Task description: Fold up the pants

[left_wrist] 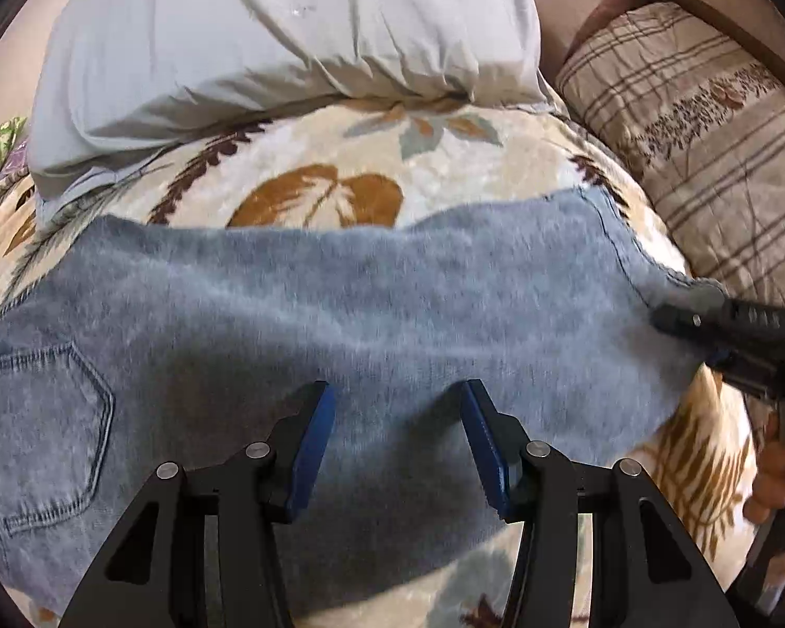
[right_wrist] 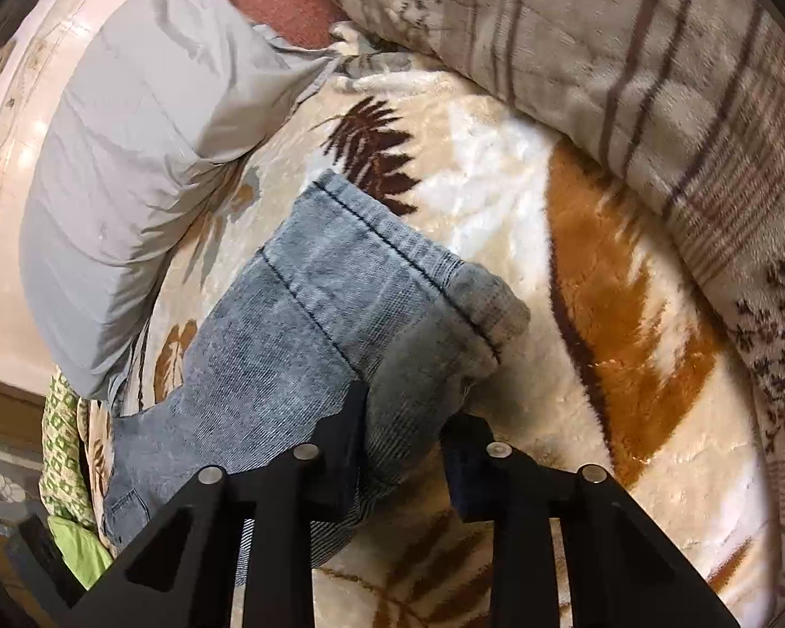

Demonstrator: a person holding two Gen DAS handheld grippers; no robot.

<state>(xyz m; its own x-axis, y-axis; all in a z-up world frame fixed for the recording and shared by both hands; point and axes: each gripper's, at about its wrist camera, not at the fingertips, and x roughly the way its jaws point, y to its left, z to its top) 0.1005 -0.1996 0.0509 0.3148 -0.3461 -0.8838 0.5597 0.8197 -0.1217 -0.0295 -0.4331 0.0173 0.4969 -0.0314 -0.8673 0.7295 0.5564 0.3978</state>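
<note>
Right gripper pinching jeans hem corner at 3 o'clock; left gripper half-open, empty. Lift hem evenly toward waistband, keep edges aligned.

A bed covered by a cream plush blanket printed with brown leaves carries light-blue denim pants spread across its near part, a pale grey pillow at the far side and a striped beige pillow at the right.

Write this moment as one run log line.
jeans: flat on blanket | left gripper: open above jeans | right gripper: on hem end
</note>
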